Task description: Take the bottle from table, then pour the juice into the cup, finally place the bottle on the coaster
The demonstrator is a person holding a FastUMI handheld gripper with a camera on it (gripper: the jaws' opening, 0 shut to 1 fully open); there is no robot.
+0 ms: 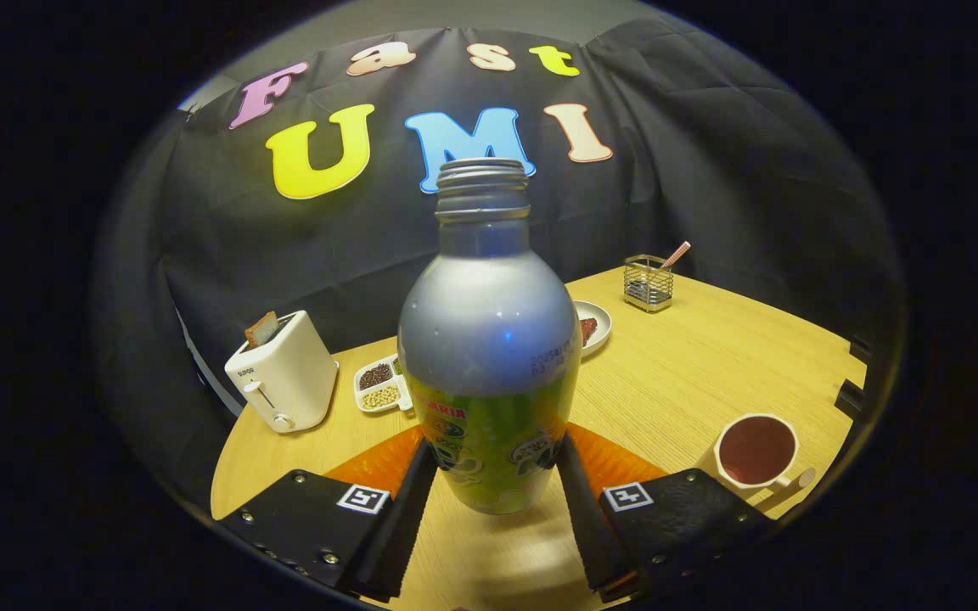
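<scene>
The gripper (496,492), with its two black ribbed fingers (408,518), is clenched on the lower part of the silver metal bottle with a green label (489,356), one finger pressing on each side of the label. The bottle stands upright between the fingers, uncapped, its threaded neck open at the top; whether its base touches the light wooden round table (710,365) cannot be told. Just behind the bottle's base, an orange flat coaster (616,462) shows on both sides of it, partly hidden by the fingers. To the right of the right finger, near the table's edge, sits the white cup with a handle (756,454), dark liquid inside. Beyond the left finger stand a white toaster with a slice in its slot (283,382) and a small white divided dish of beans (380,386). Behind the bottle a white plate (595,327) peeks out, and farther back stands a wire holder with a straw (649,283).
</scene>
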